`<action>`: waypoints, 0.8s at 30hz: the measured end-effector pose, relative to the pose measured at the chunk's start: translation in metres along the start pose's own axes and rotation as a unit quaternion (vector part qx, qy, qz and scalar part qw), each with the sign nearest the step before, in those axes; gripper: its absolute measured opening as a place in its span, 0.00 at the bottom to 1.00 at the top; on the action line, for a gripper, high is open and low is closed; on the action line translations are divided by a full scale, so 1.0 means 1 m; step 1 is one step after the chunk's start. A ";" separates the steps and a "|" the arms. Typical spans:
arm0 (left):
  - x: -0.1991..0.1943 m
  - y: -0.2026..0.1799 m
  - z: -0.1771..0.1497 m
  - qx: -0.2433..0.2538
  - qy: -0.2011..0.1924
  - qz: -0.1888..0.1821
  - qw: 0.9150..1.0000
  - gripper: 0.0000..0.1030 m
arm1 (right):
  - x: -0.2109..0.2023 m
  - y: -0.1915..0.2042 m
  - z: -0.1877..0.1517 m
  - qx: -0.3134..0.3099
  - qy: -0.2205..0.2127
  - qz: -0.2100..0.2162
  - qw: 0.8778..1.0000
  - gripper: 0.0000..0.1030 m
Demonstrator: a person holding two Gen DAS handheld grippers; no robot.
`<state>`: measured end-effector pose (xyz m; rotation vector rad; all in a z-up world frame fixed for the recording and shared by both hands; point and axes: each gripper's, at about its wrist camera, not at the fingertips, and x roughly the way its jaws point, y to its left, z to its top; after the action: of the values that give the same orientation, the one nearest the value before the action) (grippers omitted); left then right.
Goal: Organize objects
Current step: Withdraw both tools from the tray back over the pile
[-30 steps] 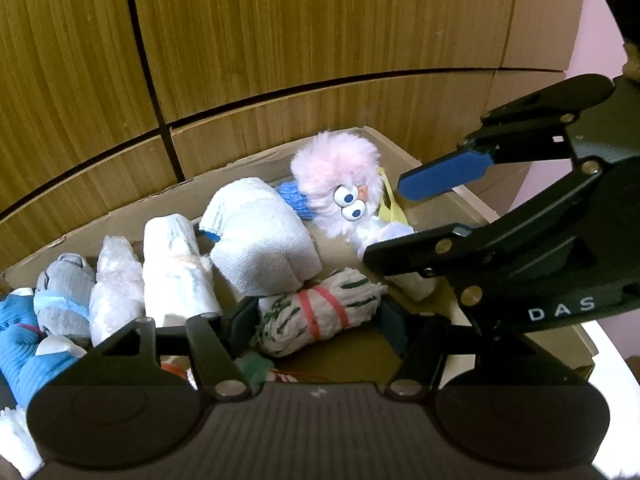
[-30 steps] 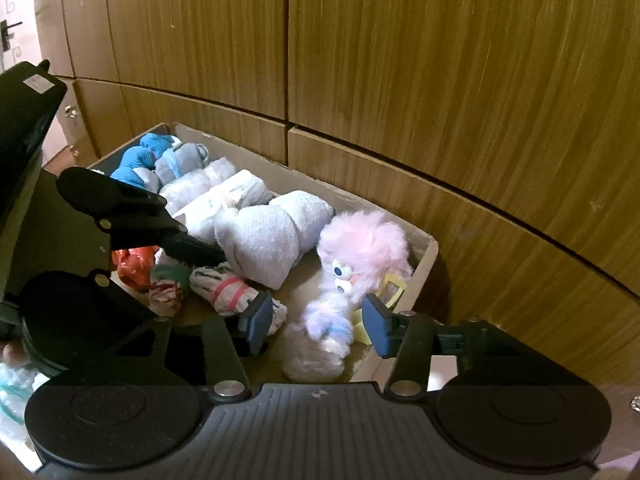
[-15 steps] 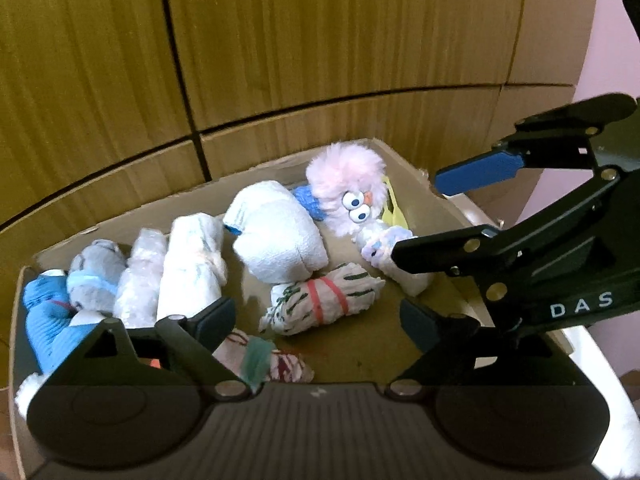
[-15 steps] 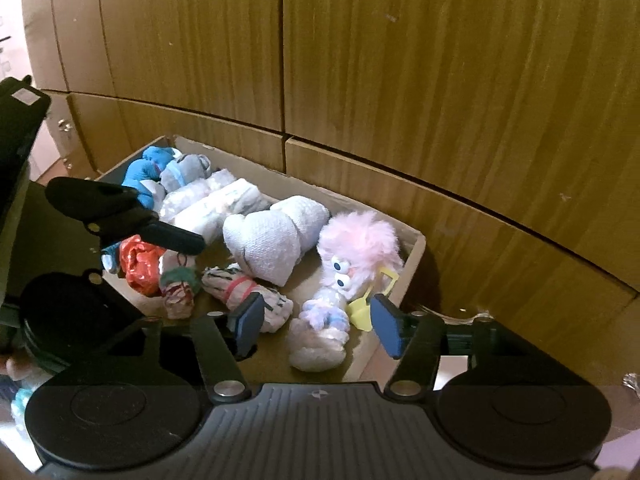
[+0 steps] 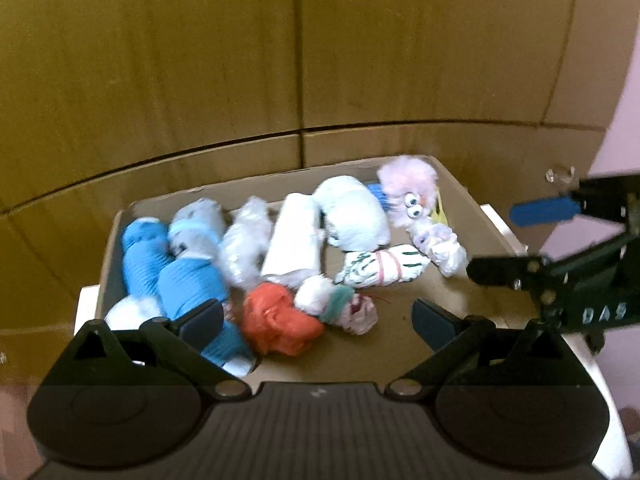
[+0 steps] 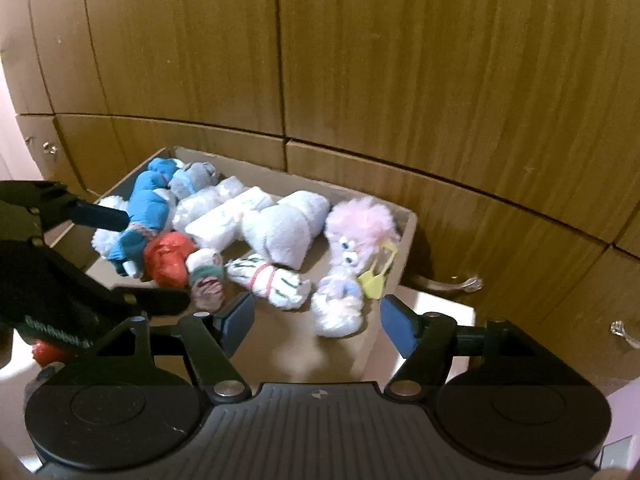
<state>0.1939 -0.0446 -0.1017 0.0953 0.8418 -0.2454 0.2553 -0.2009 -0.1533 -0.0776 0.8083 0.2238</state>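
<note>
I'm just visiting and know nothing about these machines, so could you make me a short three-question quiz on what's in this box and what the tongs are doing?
1. True or false: the left tongs are squeezing the orange bundle.
2. Which thing sits nearest the box's right end in the right wrist view? A) blue rolled sock B) pink fluffy toy C) orange bundle
3. Fill in: the white roll with green marks has a ____ band round its middle.

Key: 1. False; both tongs are opening with nothing between them. 2. B. 3. Red.
</note>
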 end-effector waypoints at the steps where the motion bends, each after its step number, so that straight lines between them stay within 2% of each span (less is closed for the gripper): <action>1: -0.005 0.004 -0.001 -0.009 -0.003 -0.002 1.000 0.97 | 0.000 0.003 -0.001 0.000 0.000 -0.001 1.000 0.74; 4: -0.010 0.007 -0.001 -0.011 -0.008 0.008 1.000 0.97 | -0.004 0.011 -0.001 0.006 -0.003 0.003 1.000 0.78; 12: -0.037 0.023 -0.015 -0.024 -0.009 0.018 1.000 0.98 | -0.013 0.031 -0.002 0.020 -0.009 -0.002 1.000 0.82; 24: -0.052 0.053 -0.040 -0.047 -0.010 0.044 0.998 0.98 | -0.024 0.051 -0.013 0.034 -0.011 -0.001 0.999 0.83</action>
<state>0.1450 0.0232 -0.0904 0.0418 0.8257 -0.1238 0.2183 -0.1575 -0.1442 -0.0121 0.7927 0.1952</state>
